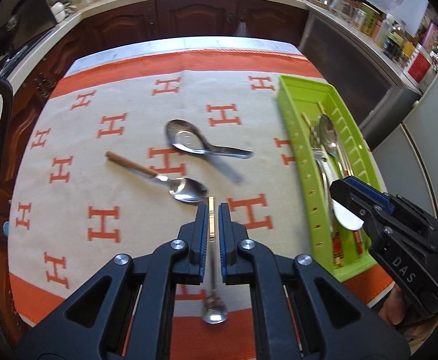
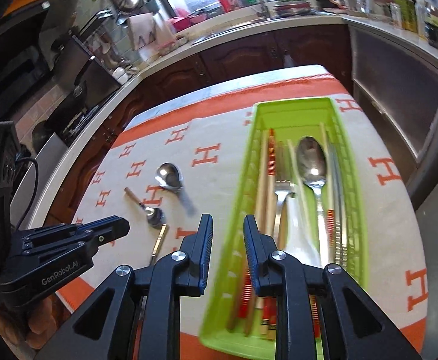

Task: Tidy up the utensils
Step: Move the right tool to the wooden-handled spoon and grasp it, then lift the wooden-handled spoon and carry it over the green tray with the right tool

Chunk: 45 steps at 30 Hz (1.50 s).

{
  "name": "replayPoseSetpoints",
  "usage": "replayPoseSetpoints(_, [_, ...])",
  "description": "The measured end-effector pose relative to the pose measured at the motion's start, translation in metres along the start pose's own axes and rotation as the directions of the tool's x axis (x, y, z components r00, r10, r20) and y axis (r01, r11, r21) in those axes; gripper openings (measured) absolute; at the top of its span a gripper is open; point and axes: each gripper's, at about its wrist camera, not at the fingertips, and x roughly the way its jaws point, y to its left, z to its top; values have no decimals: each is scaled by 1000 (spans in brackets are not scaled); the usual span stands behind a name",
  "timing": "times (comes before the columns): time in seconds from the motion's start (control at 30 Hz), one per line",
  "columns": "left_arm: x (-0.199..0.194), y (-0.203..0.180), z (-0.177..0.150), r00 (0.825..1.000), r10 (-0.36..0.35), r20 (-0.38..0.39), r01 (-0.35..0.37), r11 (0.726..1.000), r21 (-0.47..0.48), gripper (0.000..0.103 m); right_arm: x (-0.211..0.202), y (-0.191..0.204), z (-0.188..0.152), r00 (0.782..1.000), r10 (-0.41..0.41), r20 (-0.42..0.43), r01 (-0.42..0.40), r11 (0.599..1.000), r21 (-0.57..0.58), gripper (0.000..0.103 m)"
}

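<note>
On the orange-and-cream cloth [image 1: 129, 96], three utensils remain loose: a broad steel spoon [image 1: 186, 139], a wooden-handled spoon [image 1: 171, 181] just nearer, and a slim pale-handled spoon [image 1: 211, 225]. The left gripper [image 1: 210, 225] has its jaws nearly together on that slim spoon's handle; the bowl dangles below and looks motion-blurred, so judged lifted, loosely hung. The green tray [image 2: 293, 105] sits to the right, already holding chopsticks, a fork and a large spoon [image 2: 311, 162]. The right gripper [image 2: 227, 252] hovers over the tray's near left wall, jaws a little apart, nothing between them. Step in hand: carry the slim spoon to the tray. Advice: keep the pinch firm, since a thin handle can pivot; line the spoon up with the tray's length before lowering; clear the right gripper out of the way first; release low, not dropped.
</note>
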Motion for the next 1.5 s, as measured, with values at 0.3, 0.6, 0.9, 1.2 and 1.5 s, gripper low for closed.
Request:
replayPoseSetpoints(0.3, [-8,66,-11,998,52,35,-49,994,-95,4,20,86,11,998,51,-40,-57,987,-153,22])
replayPoseSetpoints(0.6, [-5,139,-17,991,117,57,-105,978,-178,4,65,155,22,995,36,-97,-63,954,-295,33])
replayPoseSetpoints(0.9, [23,210,-31,992,126,-20,-126,950,-286,4,131,190,19,981,-34,-192,-48,910,-412,33])
replayPoseSetpoints(1.2, [45,222,-34,992,109,-60,-122,947,-297,4,189,188,16,963,-118,-242,-18,869,-495,33])
replayPoseSetpoints(1.5, [59,209,-24,993,92,-79,-110,958,-264,4,197,186,19,969,-111,-221,-12,872,-490,7])
